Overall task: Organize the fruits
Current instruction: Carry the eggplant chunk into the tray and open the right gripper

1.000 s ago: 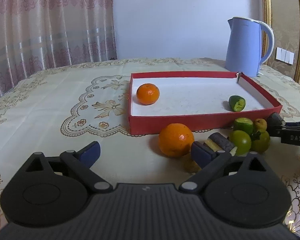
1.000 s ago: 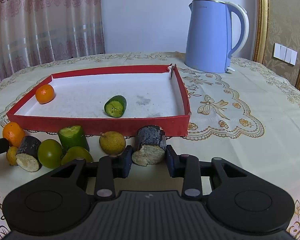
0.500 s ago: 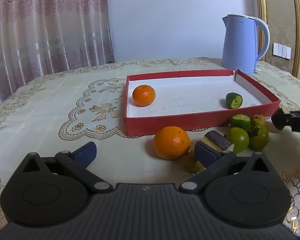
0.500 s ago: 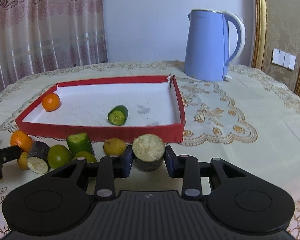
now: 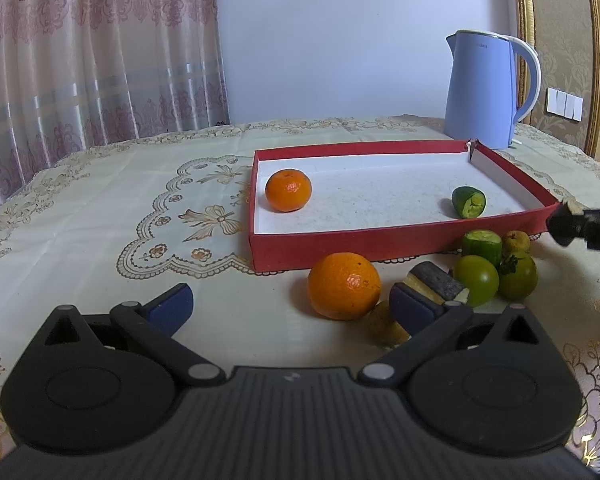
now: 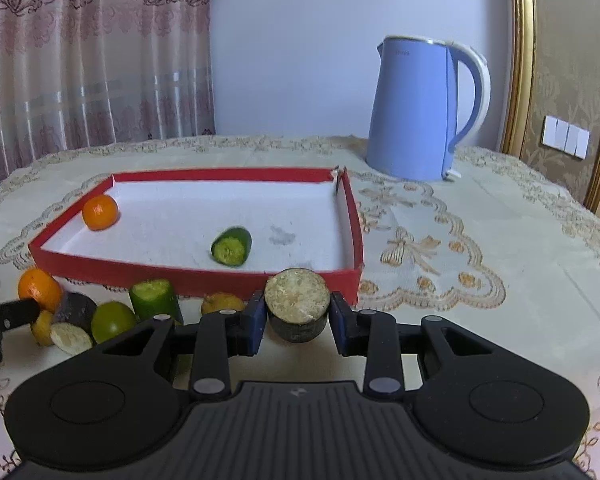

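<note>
Eggplant chunk [image 6: 298, 304] lifted, clamped between right gripper [image 6: 298, 322] fingers.

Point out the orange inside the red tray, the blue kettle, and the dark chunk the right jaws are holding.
Orange in tray [image 5: 288, 191]: left wrist view, middle of its peel.
Blue kettle [image 6: 410, 112]: right wrist view, centre of body.
Dark chunk [image 6: 297, 296]: right wrist view, pale cut face.

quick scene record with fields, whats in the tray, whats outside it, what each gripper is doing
tray: red tray, white floor, on the patterned tablecloth
in tray: small orange; cut green piece
outside tray, near front wall: large orange, green fruits, yellowish fruits, another cut green piece, dark-skinned cut piece
left gripper: wide open, nothing between its pads
right gripper: shut on dark-skinned round chunk, pale cut face up
background: blue kettle
</note>
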A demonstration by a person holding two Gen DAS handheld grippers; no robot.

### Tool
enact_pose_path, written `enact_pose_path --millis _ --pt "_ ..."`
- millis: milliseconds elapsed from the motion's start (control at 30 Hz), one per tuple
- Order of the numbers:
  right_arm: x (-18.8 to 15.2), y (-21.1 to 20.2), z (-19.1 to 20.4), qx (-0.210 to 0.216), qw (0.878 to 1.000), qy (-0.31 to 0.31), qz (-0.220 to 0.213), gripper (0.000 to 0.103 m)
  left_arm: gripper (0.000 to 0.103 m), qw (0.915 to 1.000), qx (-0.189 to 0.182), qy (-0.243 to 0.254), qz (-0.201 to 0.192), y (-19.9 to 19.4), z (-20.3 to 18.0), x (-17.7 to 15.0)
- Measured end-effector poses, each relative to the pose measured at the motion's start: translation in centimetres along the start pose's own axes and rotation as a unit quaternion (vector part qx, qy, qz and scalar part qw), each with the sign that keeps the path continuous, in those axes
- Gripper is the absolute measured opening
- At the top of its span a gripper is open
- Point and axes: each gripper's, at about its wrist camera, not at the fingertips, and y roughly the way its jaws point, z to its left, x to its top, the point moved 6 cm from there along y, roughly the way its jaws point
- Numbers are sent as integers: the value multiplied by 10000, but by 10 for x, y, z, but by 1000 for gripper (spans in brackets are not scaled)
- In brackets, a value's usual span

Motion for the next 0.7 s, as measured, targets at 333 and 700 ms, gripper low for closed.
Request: enact_pose_path --millis 333,700 --pt "37 35 3 -214 9992 -283 -155 33 103 10000 -18 -33 17 0 1 0" --pt "41 108 -1 -368 9985 -198 363 33 103 9998 -82 -134 75 2 3 1"
